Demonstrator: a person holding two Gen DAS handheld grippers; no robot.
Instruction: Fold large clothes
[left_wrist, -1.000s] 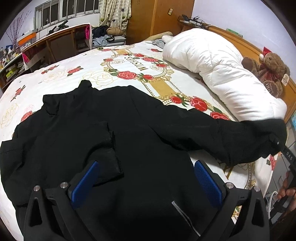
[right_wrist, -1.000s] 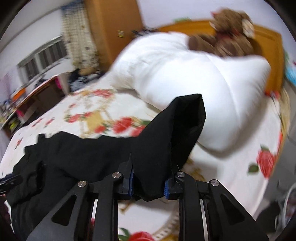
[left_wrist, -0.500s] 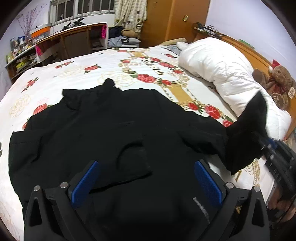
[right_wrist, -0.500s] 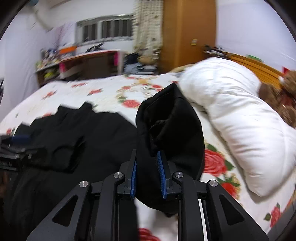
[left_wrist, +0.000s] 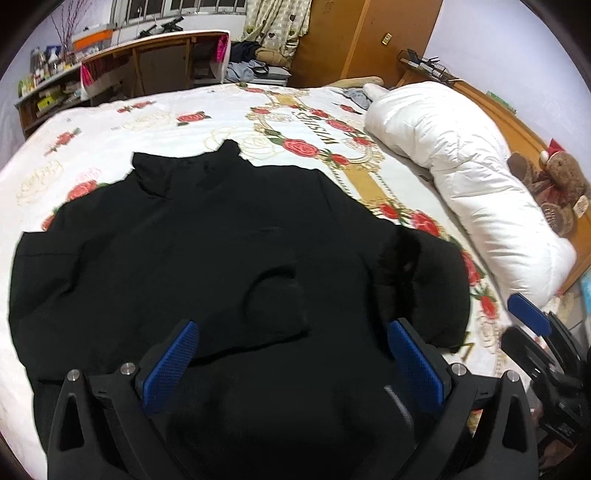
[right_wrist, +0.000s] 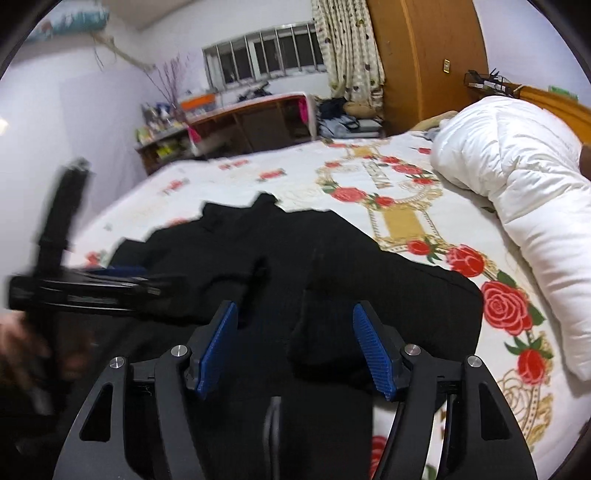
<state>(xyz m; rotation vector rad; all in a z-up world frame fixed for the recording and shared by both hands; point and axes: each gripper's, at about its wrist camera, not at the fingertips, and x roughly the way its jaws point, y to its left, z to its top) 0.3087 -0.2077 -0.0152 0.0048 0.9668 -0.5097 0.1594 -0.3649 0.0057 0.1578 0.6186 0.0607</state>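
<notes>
A large black jacket (left_wrist: 207, 240) lies spread on the rose-patterned bedspread (left_wrist: 207, 122), collar toward the far side. Its right sleeve (left_wrist: 424, 280) lies folded inward over the body, and it also shows in the right wrist view (right_wrist: 369, 280). My left gripper (left_wrist: 291, 354) is open and empty, low over the jacket's near hem. My right gripper (right_wrist: 295, 347) is open and empty just above the sleeve cuff (right_wrist: 325, 343). The right gripper also shows at the right edge of the left wrist view (left_wrist: 532, 325).
A white rolled duvet (left_wrist: 461, 173) lies along the right of the bed, with a brown teddy bear (left_wrist: 554, 184) against the wooden headboard. A desk with shelves (left_wrist: 147, 70) and a wooden wardrobe (left_wrist: 369, 37) stand beyond the bed's far edge.
My right gripper carried the sleeve from the right side inward over the jacket body, then opened and let it go. My left gripper stayed open over the hem.
</notes>
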